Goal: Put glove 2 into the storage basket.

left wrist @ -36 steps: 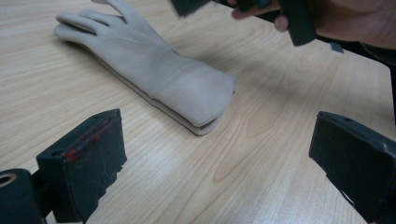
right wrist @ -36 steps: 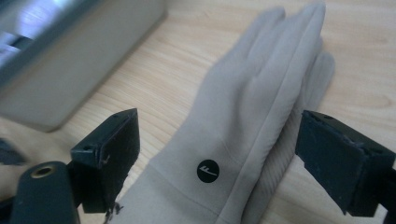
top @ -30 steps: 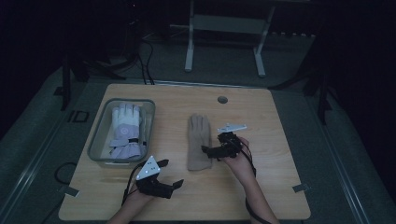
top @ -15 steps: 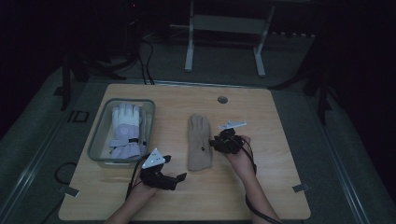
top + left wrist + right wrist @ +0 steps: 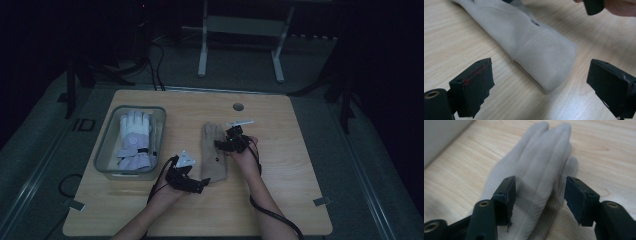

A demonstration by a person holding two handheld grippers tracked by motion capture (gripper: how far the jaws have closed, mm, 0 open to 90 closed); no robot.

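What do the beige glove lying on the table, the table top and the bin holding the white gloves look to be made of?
Beige glove: soft, matte, suede-like or fleecy fabric, with stitched seams and a fuzzy cuff edge.
Table top: pale wood or wood-look laminate, with straight grain lines and a slight sheen.
Bin: probably translucent grey plastic, with thin walls and rounded corners.

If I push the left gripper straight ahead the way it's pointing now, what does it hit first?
Most likely the cuff end of the flat beige fabric glove, which lies just ahead between the open jaws of the left gripper on the wooden table. Depth is hard to judge.
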